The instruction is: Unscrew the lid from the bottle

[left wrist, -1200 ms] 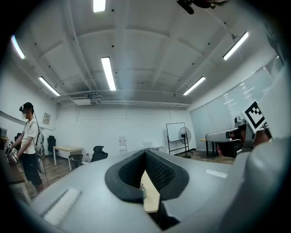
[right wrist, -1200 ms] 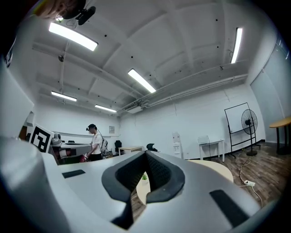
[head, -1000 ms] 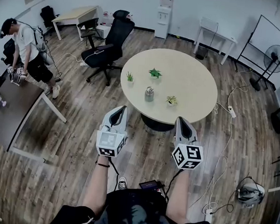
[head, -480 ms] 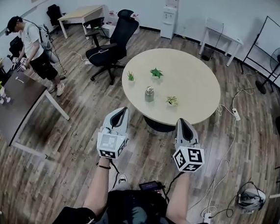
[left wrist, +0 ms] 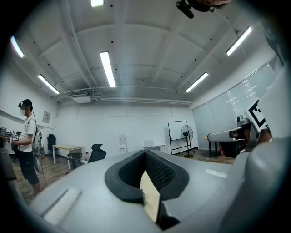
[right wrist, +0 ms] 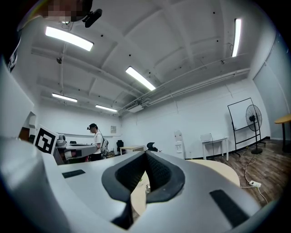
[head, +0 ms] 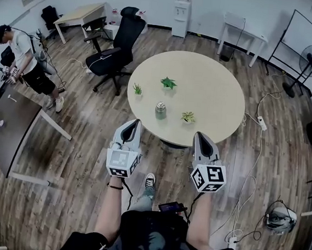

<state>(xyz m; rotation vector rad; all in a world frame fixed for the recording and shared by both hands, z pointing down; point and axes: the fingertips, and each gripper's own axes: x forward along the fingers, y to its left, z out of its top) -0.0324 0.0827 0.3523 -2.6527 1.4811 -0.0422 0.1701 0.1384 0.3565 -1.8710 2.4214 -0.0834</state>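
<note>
While the grey left gripper (head: 133, 123) and right gripper (head: 200, 136) hang shut and empty, it's just approach: go reach the small silvery bottle (head: 160, 110) on the round beige table (head: 216, 94).

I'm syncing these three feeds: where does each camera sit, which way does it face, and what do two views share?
Head view: on the head, steeply down at round table and bottle; left tool, right tool, forearms show.
Left gripper view: on left tool, along its shut jaws, up toward ceiling.
Right gripper view: on right tool, along its shut jaws, toward round table.
Shared: both gripper views show the whiteboard.
</note>
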